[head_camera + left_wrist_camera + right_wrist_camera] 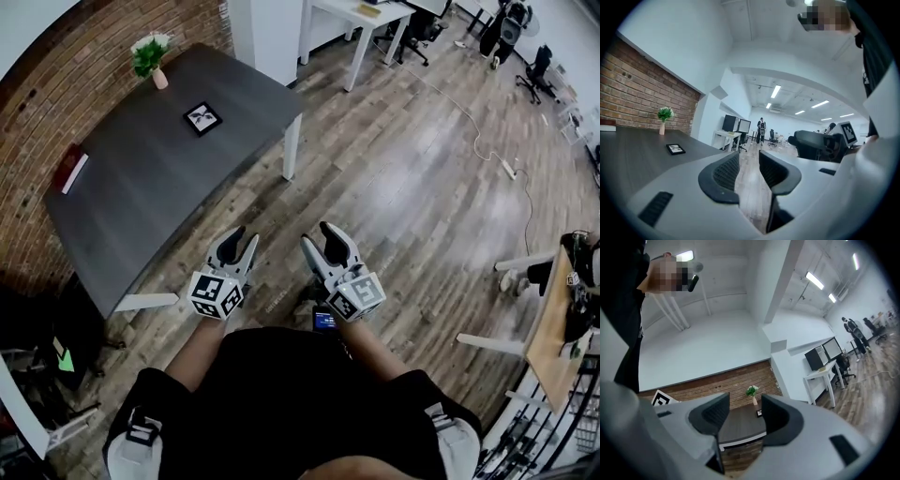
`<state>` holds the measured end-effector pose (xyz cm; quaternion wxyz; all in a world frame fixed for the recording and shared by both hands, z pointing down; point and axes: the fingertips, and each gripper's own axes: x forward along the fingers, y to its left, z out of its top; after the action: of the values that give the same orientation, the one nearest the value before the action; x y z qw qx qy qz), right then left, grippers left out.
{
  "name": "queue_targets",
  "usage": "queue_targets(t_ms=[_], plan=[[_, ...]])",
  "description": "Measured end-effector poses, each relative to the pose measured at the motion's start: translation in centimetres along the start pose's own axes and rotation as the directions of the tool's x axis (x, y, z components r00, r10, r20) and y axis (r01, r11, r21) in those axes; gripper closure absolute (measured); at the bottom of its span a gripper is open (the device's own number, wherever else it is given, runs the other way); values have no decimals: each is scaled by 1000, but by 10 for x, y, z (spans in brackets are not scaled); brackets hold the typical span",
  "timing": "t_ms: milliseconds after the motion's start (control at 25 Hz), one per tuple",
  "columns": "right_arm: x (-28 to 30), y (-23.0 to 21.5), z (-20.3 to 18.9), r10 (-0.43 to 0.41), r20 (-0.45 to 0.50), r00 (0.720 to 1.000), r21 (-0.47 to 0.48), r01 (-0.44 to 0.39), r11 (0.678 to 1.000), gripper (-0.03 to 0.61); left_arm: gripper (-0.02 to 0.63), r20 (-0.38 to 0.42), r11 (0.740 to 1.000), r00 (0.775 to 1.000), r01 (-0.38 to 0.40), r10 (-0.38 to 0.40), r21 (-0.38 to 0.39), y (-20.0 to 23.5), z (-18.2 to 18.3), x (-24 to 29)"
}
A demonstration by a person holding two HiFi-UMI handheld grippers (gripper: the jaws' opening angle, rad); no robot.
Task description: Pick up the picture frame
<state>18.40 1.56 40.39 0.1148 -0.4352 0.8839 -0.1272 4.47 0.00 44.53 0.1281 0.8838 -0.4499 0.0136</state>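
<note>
A small black picture frame (202, 118) lies flat on the dark grey table (141, 178), toward its far right part; it also shows as the frame (675, 149) in the left gripper view and as a sliver, the frame (759, 413), in the right gripper view. My left gripper (240, 240) and right gripper (317, 236) hover side by side over the wooden floor, well short of the table. Both stand open with nothing between their jaws. The left gripper (747, 161) points past the table's right end; the right gripper (744, 411) points at the table.
A vase with a green plant (150, 58) stands at the table's far corner by the brick wall (56, 84). A red book (71, 169) lies at the table's left edge. White desks (361, 23) and office chairs (534, 70) stand beyond. A cable (487, 155) runs across the floor.
</note>
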Motion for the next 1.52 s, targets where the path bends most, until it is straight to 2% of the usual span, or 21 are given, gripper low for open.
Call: queue_targets(t_ms=[160, 320, 640, 840, 1120, 1360, 1440, 1520], plan=[[11, -49, 30, 88, -16, 996, 10, -87, 996, 364, 486, 53, 998, 996, -71, 70, 1, -9, 28, 53], [36, -86, 42, 132, -22, 991, 30, -131, 991, 364, 486, 85, 992, 988, -127, 127, -7, -5, 42, 89], [103, -127, 34, 198, -60, 978, 61, -194, 979, 364, 486, 106, 977, 972, -206, 211, -49, 48, 50, 131], [168, -172, 25, 193, -105, 976, 59, -187, 981, 364, 486, 107, 965, 962, -242, 252, -100, 109, 48, 178], [309, -200, 21, 258, -168, 951, 50, -253, 966, 364, 486, 104, 947, 947, -288, 303, -138, 224, 81, 238], [438, -195, 6, 363, -217, 906, 79, -354, 932, 364, 486, 109, 928, 928, -338, 357, -156, 329, 105, 264], [476, -190, -1, 403, -237, 884, 90, -393, 915, 364, 486, 108, 912, 913, -372, 392, -171, 363, 107, 260], [505, -184, -13, 442, -275, 854, 114, -427, 897, 364, 486, 83, 885, 894, -415, 439, -212, 391, 102, 251]])
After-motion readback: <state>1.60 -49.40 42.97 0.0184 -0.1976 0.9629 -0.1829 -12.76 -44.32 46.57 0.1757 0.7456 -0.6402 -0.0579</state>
